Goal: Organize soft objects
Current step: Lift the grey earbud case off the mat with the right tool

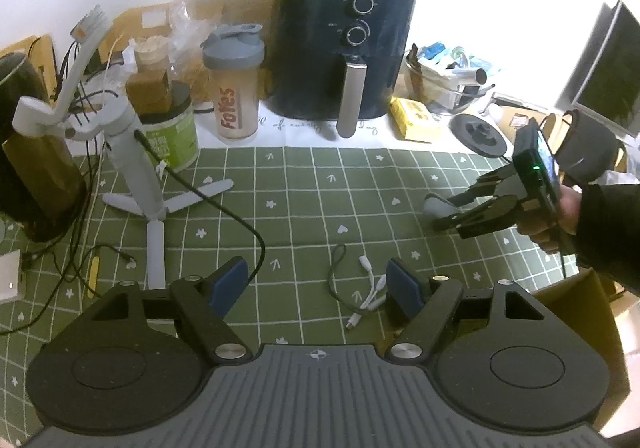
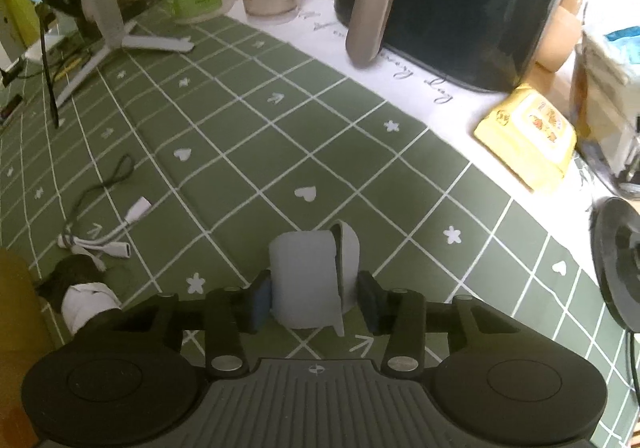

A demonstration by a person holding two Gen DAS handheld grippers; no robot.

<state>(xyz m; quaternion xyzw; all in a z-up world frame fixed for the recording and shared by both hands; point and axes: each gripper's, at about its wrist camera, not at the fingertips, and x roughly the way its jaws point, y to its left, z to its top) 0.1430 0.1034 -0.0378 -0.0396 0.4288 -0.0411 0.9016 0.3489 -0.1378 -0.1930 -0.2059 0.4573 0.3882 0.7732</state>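
My right gripper (image 2: 316, 300) holds a pale grey soft silicone case (image 2: 308, 276) between its blue pads, a little above the green checked tablecloth (image 2: 280, 135). In the left wrist view the same gripper (image 1: 440, 211) shows at the right with the grey case (image 1: 438, 205) at its tips. My left gripper (image 1: 316, 284) is open and empty, low over the cloth. A white splitter cable with a dark cord (image 1: 366, 296) lies just ahead of its right finger; it also shows in the right wrist view (image 2: 100, 240).
A black air fryer (image 1: 344, 47) stands at the back, with a shaker bottle (image 1: 234, 87), a green tub (image 1: 172, 139) and a white tripod (image 1: 136, 175) to its left. A yellow packet (image 1: 414, 119) and black lid (image 1: 478, 135) lie right. A cardboard box (image 1: 580, 312) sits near right.
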